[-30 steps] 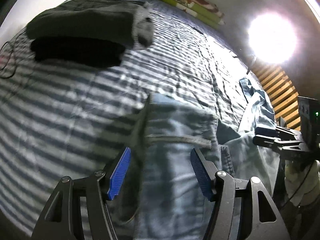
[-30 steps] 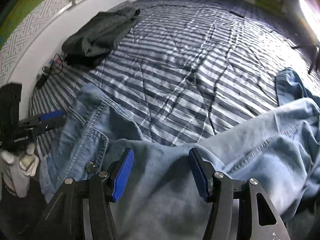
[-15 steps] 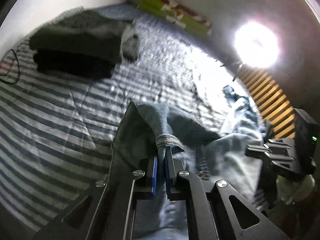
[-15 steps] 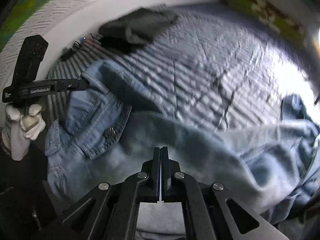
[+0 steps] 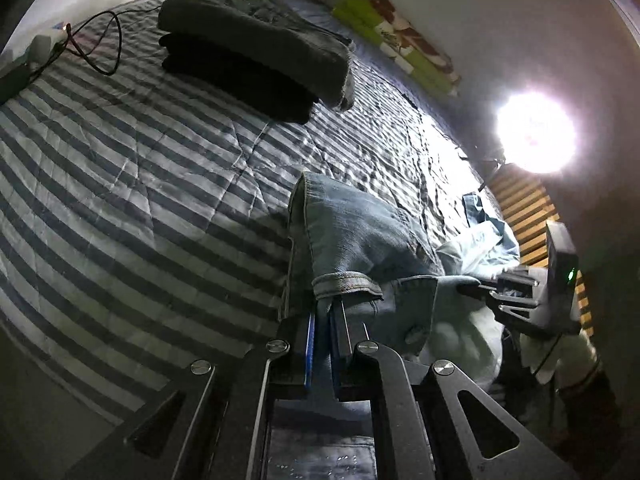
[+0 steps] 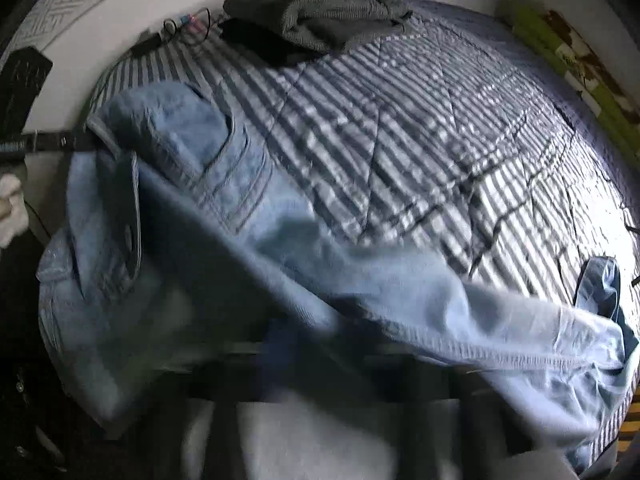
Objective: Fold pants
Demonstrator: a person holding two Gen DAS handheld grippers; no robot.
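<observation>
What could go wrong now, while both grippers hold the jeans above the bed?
1. The left gripper pinches only a narrow bit of the jeans at the waistband, so the heavy denim might slip out.
2. The right gripper's grip is hidden under blurred fabric, so its hold cannot be checked.
3. The trailing leg could drag and wrinkle the striped quilt.

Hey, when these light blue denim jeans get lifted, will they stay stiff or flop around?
Probably floppy: the light blue denim jeans sag between the left claw and the right claw. Likely fairly heavy, since the leg drapes onto the striped quilt. Seams look thick enough to grip.
</observation>
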